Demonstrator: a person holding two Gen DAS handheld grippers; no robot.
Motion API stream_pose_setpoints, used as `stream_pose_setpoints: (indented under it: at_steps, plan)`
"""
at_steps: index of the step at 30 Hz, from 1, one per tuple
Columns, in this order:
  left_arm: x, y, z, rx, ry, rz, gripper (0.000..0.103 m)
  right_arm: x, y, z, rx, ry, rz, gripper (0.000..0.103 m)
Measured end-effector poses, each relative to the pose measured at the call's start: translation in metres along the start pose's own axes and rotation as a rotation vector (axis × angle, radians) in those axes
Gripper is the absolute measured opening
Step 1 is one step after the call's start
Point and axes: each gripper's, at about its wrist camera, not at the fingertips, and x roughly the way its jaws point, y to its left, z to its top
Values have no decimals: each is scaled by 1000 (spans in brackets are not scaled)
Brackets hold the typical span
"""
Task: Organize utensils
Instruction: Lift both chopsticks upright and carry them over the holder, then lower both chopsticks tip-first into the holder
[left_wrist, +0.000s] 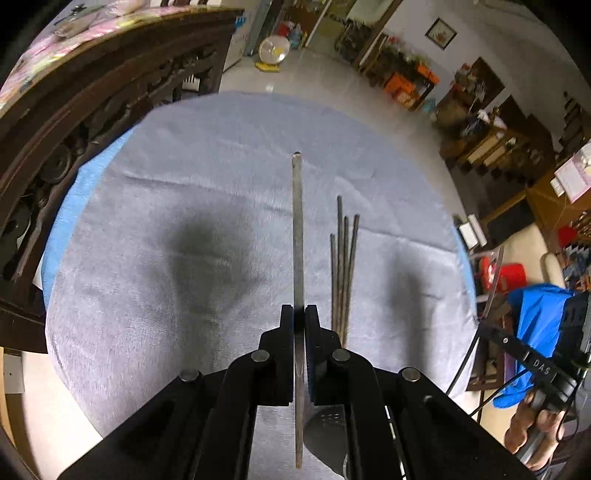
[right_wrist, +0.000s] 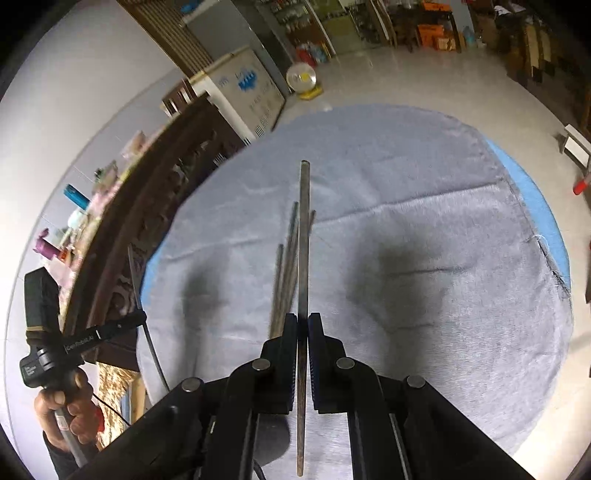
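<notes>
Left tongs are clenched on a long thin grey metal stick, which I see running straight out between the pads and back under the linkage toward my camera. Right tongs are clenched the same way on a second grey metal stick. My landmark is the bundle of four thin dark metal chopsticks lying loose, fanned slightly at the far ends. It lies on the grey fuzzy cloth that covers the round blue-edged table. From the left wrist, the held stick stands just left of that bundle and above it, not touching it. From the right wrist, the second stick crosses right over the bundle, hiding part of it, and I cannot tell the gap between them. Nearer my camera than the bundle's near ends, under the left tongs, sits a brushed steel surface with a dark perforated blade on it, perhaps a spatula. Well right of the bundle, the left view catches the person's right hand. Well left of it, the right view shows the left hand gripping its handle.
</notes>
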Motion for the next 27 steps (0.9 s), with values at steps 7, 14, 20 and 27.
stream_pose_setpoints:
  at_steps: [7, 14, 20, 27]
  plan:
    - [-27, -11, -10, 8, -115, -1, 5, -30, 12, -8, 9, -101, 43, 6]
    - [-43, -21, -20, -5, -193, -10, 5, -52, 25, -20, 18, -184, 91, 7]
    - [-61, -34, -32, 6, -284, -36, 5, -66, 37, -31, 12, -246, 111, 7]
    - [-62, -46, -41, 40, -343, -28, 5, -64, 53, -40, -12, -272, 113, 7]
